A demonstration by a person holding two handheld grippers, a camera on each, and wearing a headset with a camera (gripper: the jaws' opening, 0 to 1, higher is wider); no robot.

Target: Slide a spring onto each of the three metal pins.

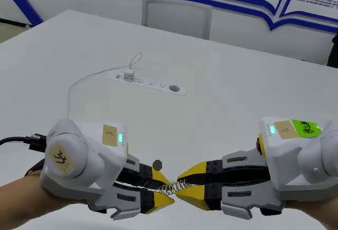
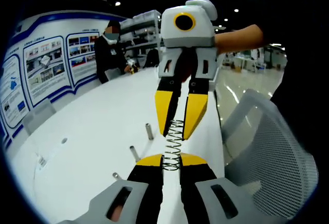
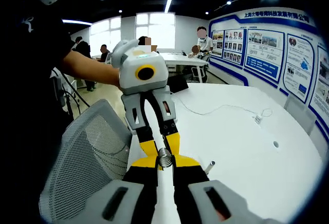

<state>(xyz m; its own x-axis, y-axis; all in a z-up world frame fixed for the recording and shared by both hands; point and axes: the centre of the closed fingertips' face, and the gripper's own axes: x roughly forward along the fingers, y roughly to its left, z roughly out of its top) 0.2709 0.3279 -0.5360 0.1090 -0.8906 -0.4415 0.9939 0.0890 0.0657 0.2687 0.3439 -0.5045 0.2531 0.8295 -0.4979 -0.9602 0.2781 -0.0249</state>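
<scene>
Left gripper [image 1: 168,189] and right gripper [image 1: 180,188] meet tip to tip, each pinching one end of the spring [image 1: 174,188], which stretches between them over the near edge of the table [image 1: 222,98]. Three pins [image 2: 133,153] stand in a row on the table beside it, all bare. Farther off lies a power strip [image 1: 153,84] with a white cable [image 1: 84,82], and beyond the table stands a chair [image 1: 177,16].

Right tool [image 3: 162,164] and left tool [image 3: 161,149] pinch spring [image 3: 165,157] (pin [image 3: 209,168] beside).
</scene>
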